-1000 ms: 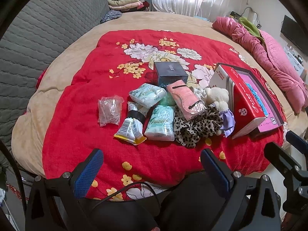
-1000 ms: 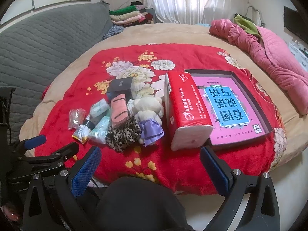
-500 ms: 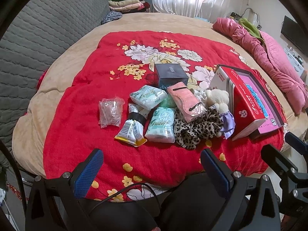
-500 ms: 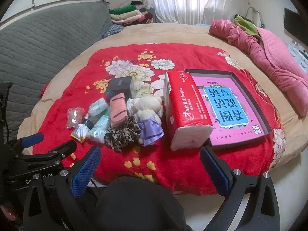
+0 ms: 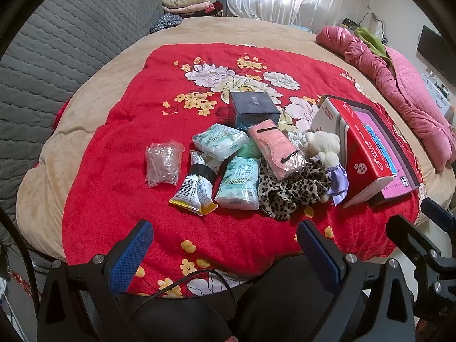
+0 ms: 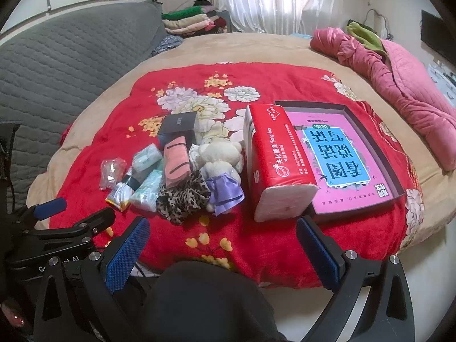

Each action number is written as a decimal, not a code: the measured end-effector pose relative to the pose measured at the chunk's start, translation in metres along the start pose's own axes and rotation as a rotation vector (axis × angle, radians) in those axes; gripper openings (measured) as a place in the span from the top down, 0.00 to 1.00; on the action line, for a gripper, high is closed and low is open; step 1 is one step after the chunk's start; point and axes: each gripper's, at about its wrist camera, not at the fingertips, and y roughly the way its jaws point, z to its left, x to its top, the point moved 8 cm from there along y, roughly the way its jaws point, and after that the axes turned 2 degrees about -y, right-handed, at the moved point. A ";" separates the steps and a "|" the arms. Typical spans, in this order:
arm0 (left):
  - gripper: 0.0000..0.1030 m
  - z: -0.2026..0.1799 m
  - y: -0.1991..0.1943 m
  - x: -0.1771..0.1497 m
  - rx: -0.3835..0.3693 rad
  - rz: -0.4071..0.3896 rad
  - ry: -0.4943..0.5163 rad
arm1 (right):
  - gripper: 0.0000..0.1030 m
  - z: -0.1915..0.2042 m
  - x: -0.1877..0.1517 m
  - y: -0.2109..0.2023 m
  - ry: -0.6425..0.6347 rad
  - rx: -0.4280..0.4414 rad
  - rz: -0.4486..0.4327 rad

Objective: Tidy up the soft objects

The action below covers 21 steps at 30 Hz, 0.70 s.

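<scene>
A pile of soft things lies on the red floral blanket (image 5: 119, 171): a cream teddy bear in a purple dress (image 5: 325, 151) (image 6: 219, 159), a leopard-print scrunchie (image 5: 290, 188) (image 6: 182, 196), a pink pouch (image 5: 275, 148) (image 6: 176, 162), two green tissue packs (image 5: 238, 183), a snack packet (image 5: 195, 191) and a clear bag (image 5: 164, 164). A red tissue pack (image 6: 273, 159) (image 5: 362, 154) leans on an open box tray (image 6: 379, 154) holding a pink book. My left gripper (image 5: 225, 252) and right gripper (image 6: 222, 246) are both open and empty, at the bed's near edge.
A dark box (image 5: 253, 109) stands behind the pile. A grey quilted headboard (image 5: 42, 57) is at the left, folded clothes (image 5: 185, 0) at the back, and a pink quilt (image 5: 399, 71) at the right. The floor lies beyond the bed's near right edge.
Both grippers have drifted slightly; the scene shifts a little down in the left wrist view. Nothing on the bed has moved.
</scene>
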 end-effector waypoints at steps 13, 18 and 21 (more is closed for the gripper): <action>0.02 0.002 0.002 -0.001 -0.013 0.011 -0.013 | 0.01 -0.001 -0.001 0.000 0.001 0.006 0.001; 0.02 0.010 0.008 -0.002 -0.013 0.032 -0.037 | 0.01 -0.001 -0.002 0.001 0.006 0.009 0.004; 0.02 0.015 0.010 -0.002 -0.014 0.032 -0.047 | 0.01 0.000 -0.001 0.002 0.010 0.017 0.000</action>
